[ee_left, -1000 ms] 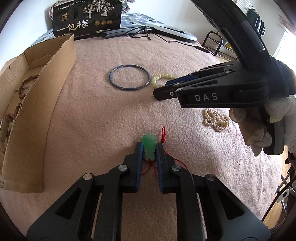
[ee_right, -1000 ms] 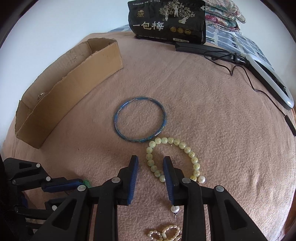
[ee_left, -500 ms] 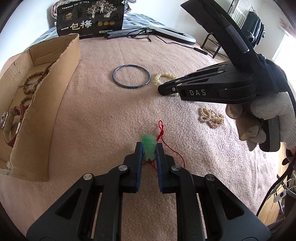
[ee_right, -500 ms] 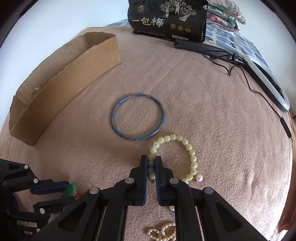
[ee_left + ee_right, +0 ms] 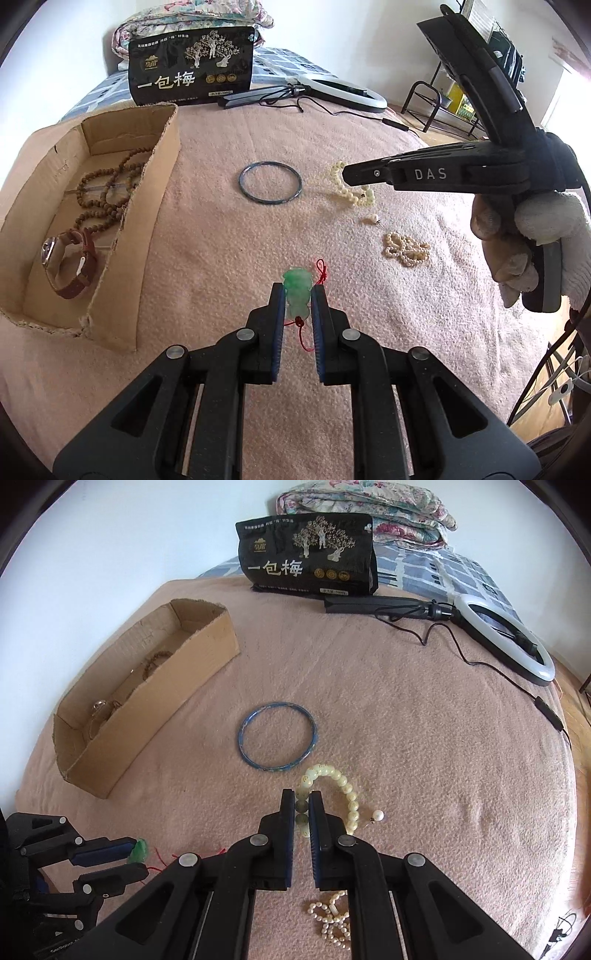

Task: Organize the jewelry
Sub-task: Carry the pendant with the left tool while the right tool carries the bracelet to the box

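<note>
Bead bracelet | light, limp, slippery | my right gripper pinches its near strand; left gripper clamps jade pendant.

In the right wrist view we see only a sliver of the green pendant between the left gripper fingers, and its red cord vanishes behind the right gripper's arm. That arm also covers part of the pale bead bracelet and of the small pearl strand. The cardboard box wall hides most of its contents; we cannot name the pieces there. In the left wrist view the right gripper's fingers overlap the bracelet, so the grip itself is hidden. The gloved hand runs off the right edge.
</note>
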A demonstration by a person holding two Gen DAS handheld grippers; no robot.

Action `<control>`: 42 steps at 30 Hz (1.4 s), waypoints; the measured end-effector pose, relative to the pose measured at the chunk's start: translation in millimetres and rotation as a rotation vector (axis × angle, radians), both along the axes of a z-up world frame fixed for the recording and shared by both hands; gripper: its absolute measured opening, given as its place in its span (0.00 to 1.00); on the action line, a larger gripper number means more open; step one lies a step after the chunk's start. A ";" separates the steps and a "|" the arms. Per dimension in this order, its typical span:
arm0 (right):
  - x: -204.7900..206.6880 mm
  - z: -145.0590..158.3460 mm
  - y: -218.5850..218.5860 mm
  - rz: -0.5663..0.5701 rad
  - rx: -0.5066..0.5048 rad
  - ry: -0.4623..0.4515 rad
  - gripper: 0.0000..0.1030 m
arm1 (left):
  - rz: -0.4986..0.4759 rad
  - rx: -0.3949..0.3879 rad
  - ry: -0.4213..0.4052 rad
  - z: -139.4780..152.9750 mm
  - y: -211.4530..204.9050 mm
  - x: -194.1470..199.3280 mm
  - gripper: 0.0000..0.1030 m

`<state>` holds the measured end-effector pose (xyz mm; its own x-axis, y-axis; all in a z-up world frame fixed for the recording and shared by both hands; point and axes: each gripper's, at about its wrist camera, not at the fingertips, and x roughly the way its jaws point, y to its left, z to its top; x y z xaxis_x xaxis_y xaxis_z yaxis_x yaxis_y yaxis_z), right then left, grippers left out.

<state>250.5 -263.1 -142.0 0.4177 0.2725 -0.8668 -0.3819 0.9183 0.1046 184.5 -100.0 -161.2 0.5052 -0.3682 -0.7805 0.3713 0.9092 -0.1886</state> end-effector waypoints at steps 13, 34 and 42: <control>-29.5 50.7 -2.5 -0.027 0.044 -0.073 0.05 | 0.049 -0.018 -0.069 36.0 26.3 -15.8 0.12; -79.3 97.6 23.9 0.016 0.085 -0.156 0.05 | 0.145 -0.028 -0.200 107.6 104.7 -31.7 0.12; -82.1 112.3 48.3 0.057 0.108 -0.180 0.05 | 0.221 -0.031 -0.244 126.9 144.9 -19.2 0.12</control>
<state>168.5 -214.8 -29.7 0.5446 0.3875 -0.7438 -0.4544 0.8817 0.1267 165.3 44.9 -34.3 0.7462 -0.2508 -0.6167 0.2033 0.9679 -0.1477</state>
